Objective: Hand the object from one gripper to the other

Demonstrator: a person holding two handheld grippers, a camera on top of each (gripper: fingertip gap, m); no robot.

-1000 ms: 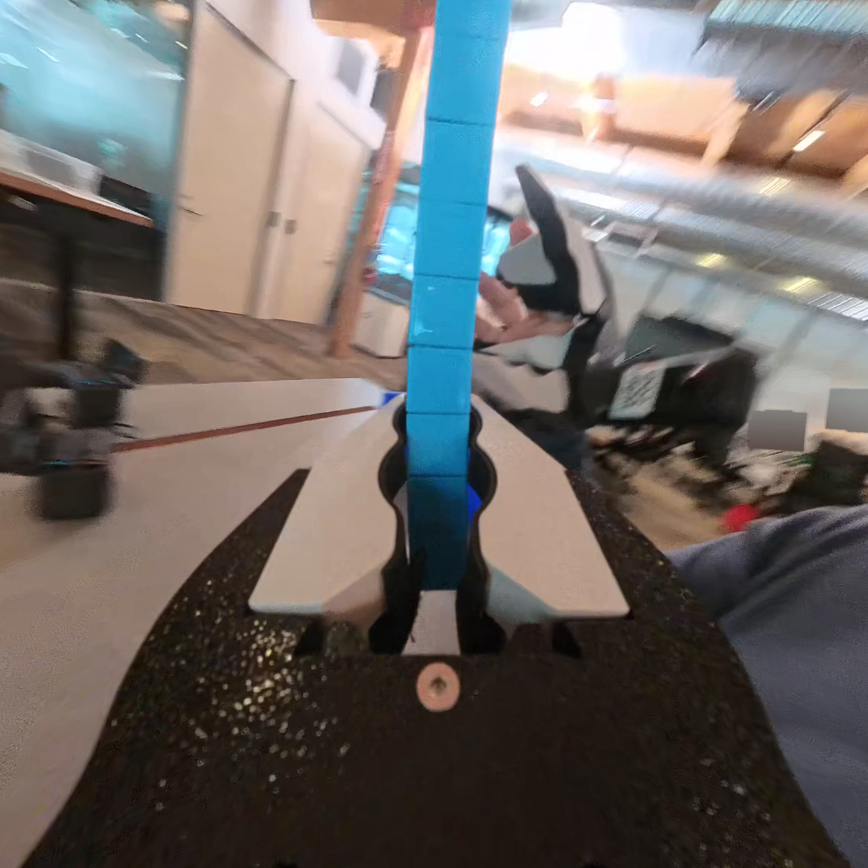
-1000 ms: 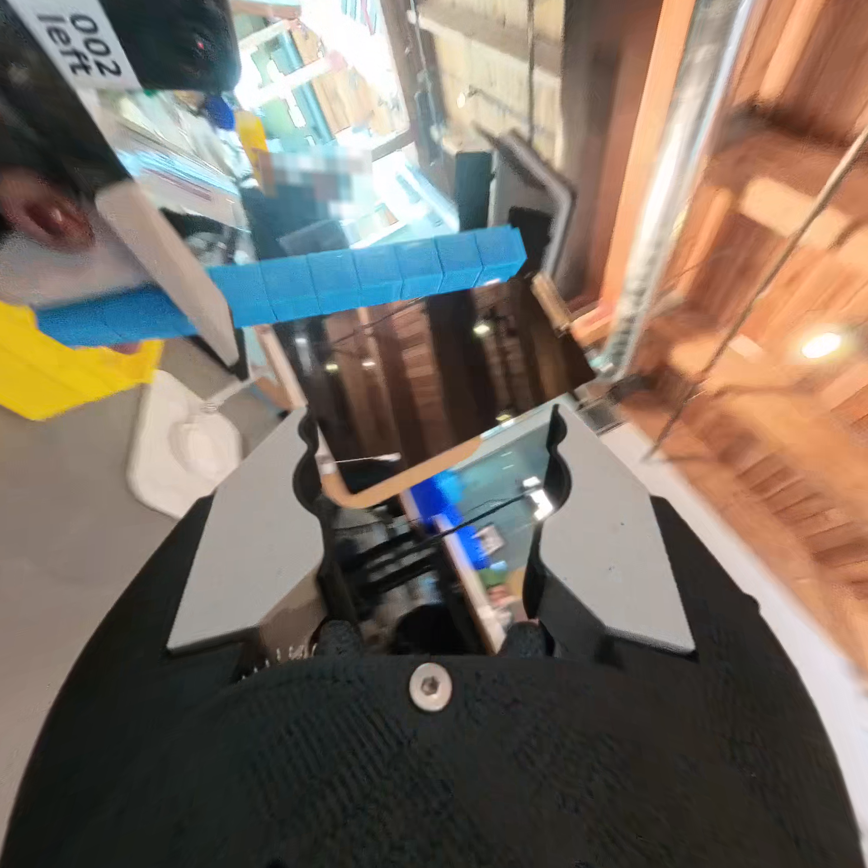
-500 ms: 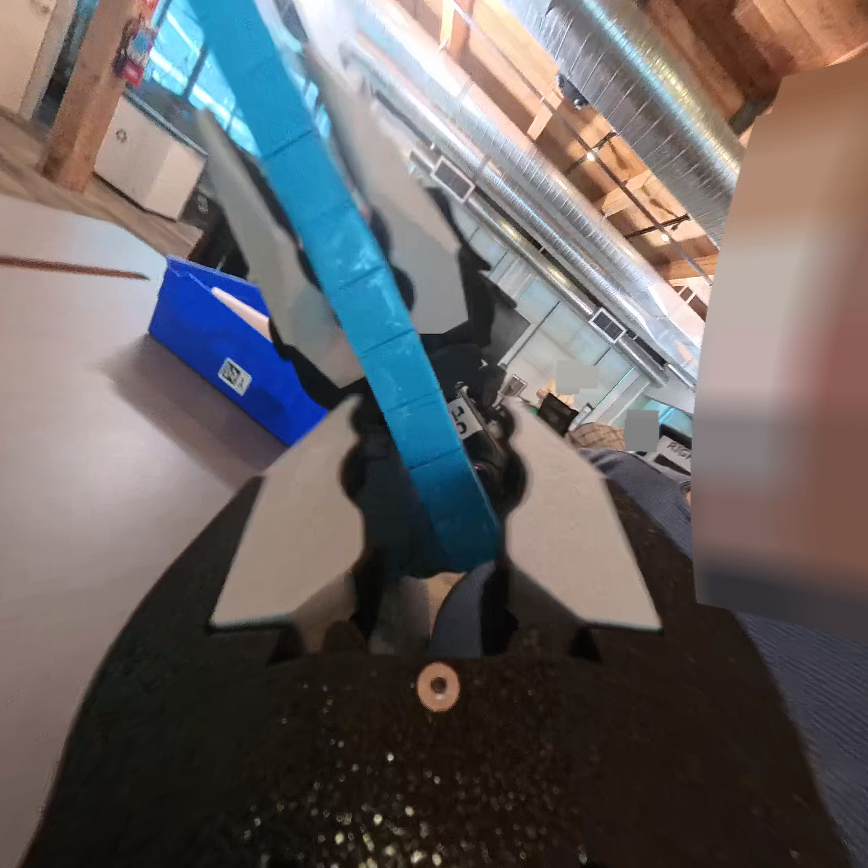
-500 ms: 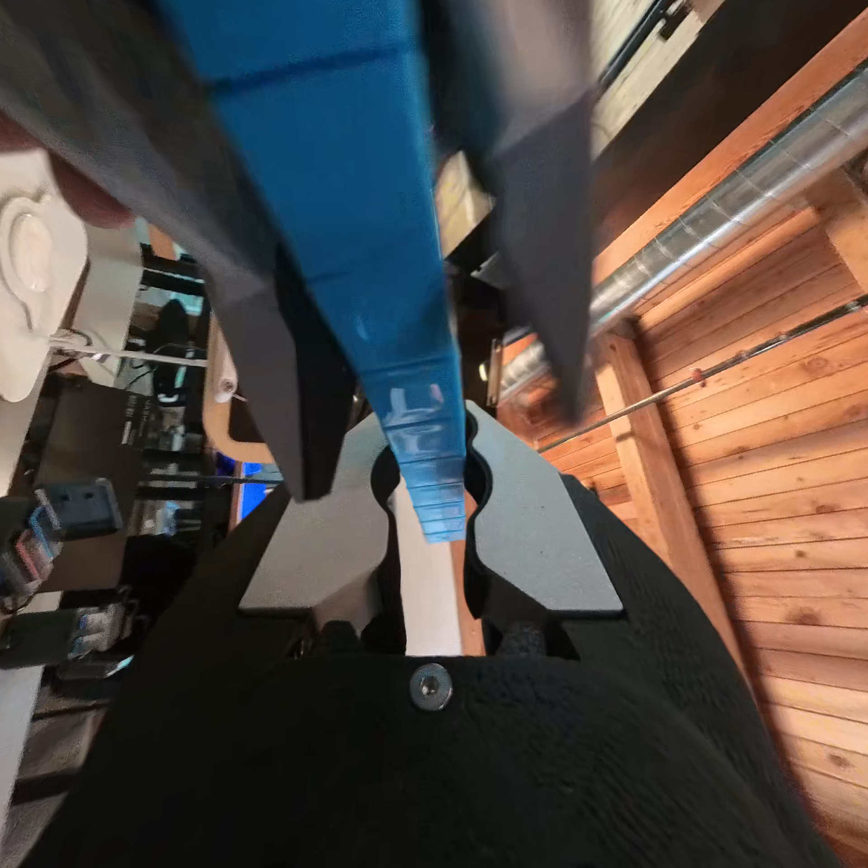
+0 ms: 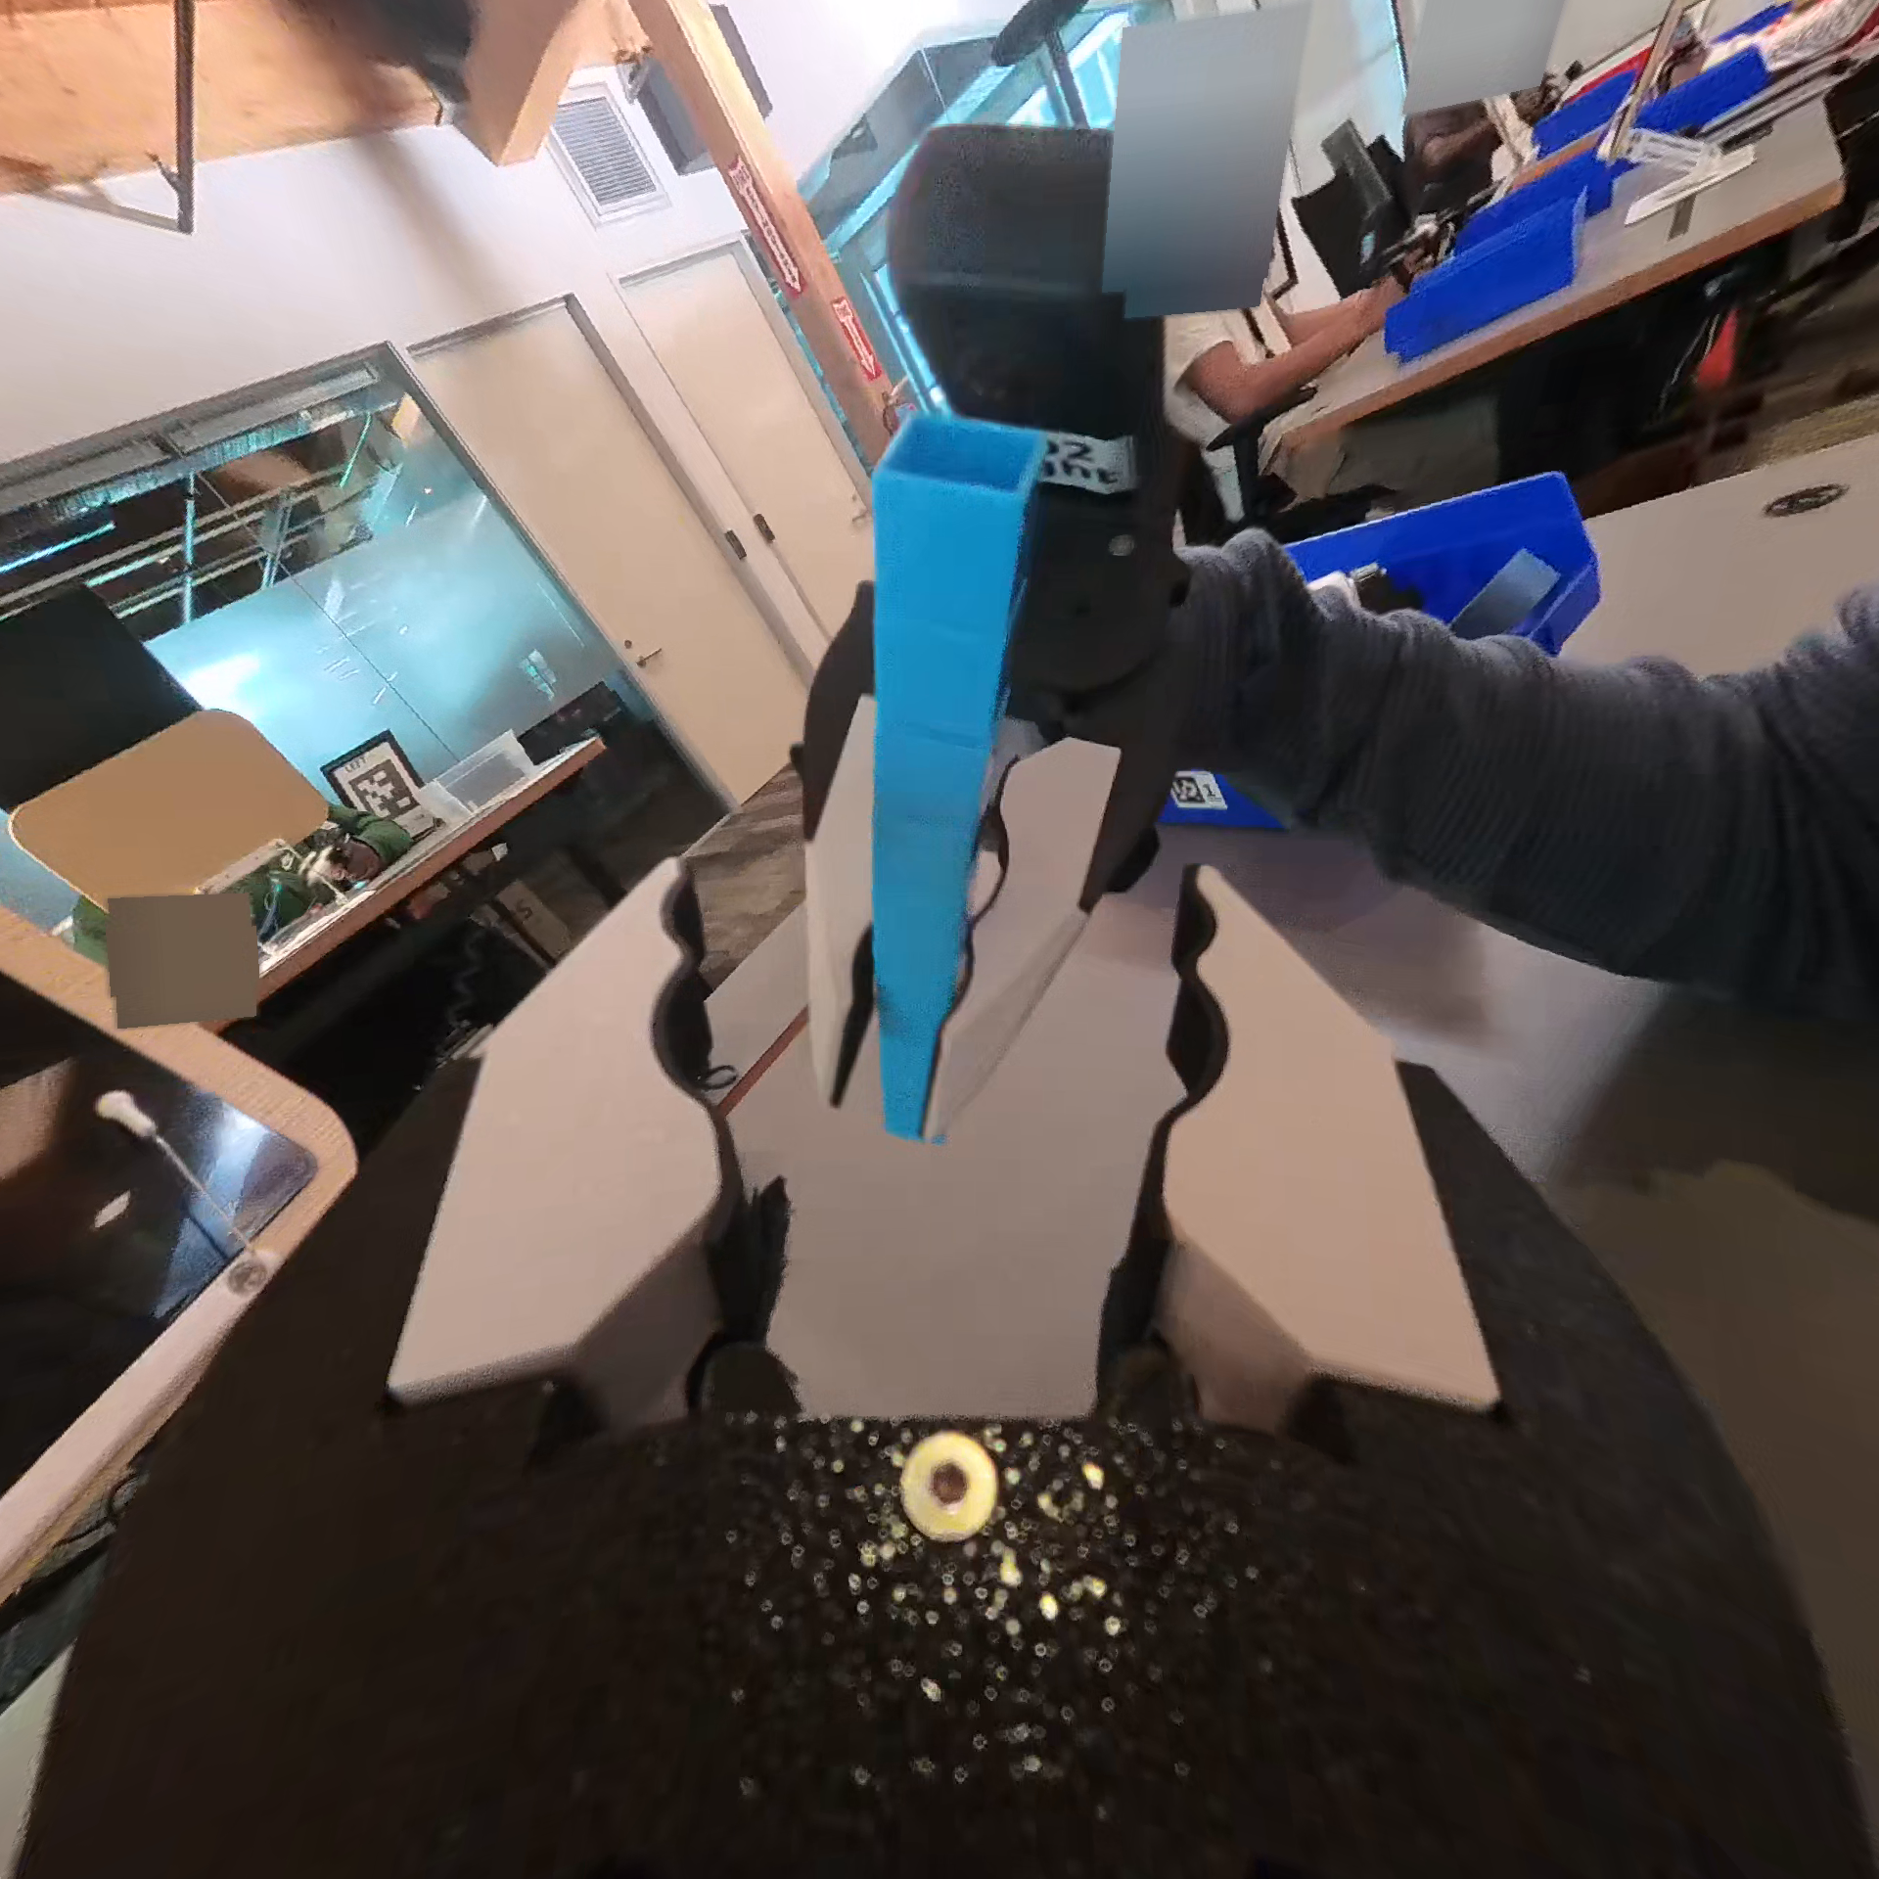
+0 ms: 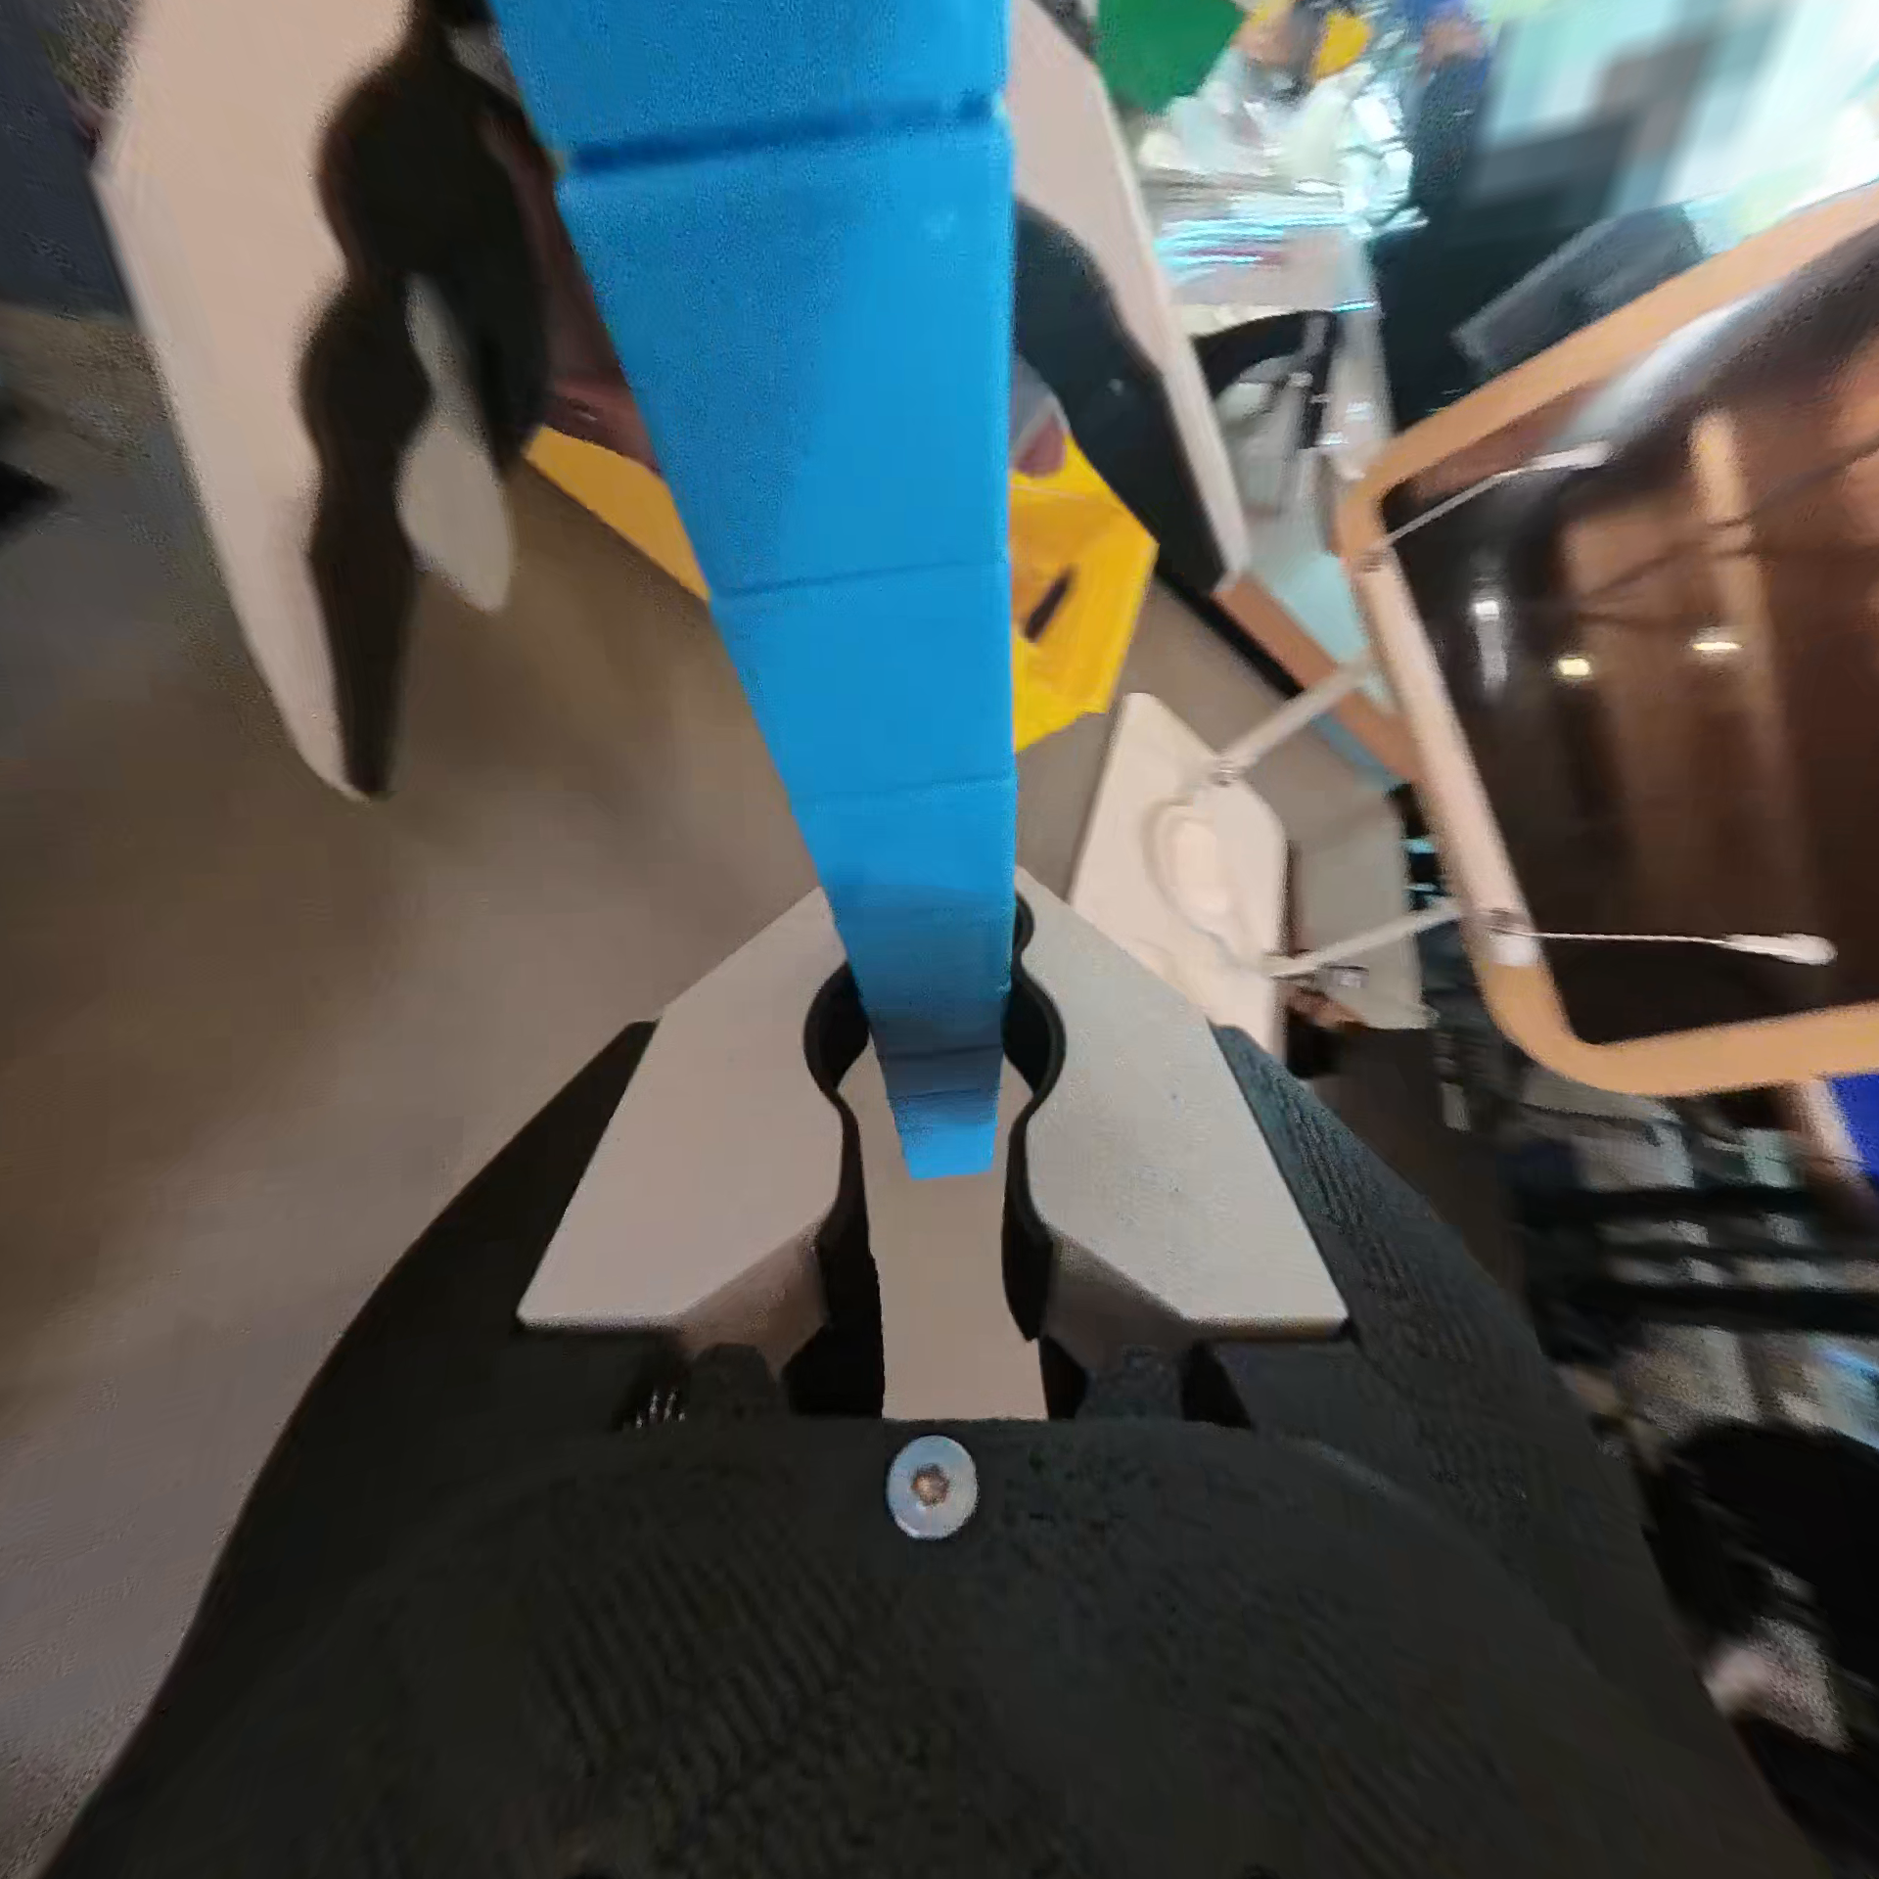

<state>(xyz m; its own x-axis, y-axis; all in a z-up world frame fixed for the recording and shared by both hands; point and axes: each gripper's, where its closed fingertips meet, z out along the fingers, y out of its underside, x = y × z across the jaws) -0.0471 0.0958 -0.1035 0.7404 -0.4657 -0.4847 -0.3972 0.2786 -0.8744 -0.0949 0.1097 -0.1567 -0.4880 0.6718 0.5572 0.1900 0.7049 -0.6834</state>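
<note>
Up in the air over the grey table (image 5: 1678, 1098), the long blue segmented bar (image 5: 935, 773) is pinched between the fingers of the right gripper (image 5: 920, 1078), which points back toward the left camera. The bar is hollow and square at its far end and runs down between those two pale fingers to just past their tips. A dark grey sleeve (image 5: 1525, 773) reaches in from the right behind that gripper.

The left gripper (image 5: 935, 1037) is spread wide, its two pale fingers (image 5: 569, 1169) well apart on either side of the bar's lower end and not touching it, as far as I can see.

From the right wrist view, same story: the right gripper (image 6: 930, 1002) is closed narrow on the bar (image 6: 844, 508), both wavy finger pads pressing its sides near the end. The left gripper's fingers (image 6: 234, 407) hang blurry on either side of the bar further up.

Background stuff: a blue bin (image 5: 1464, 580) sits on the table behind the sleeve, and something yellow (image 6: 1068, 610) lies on the table past the bar.
</note>
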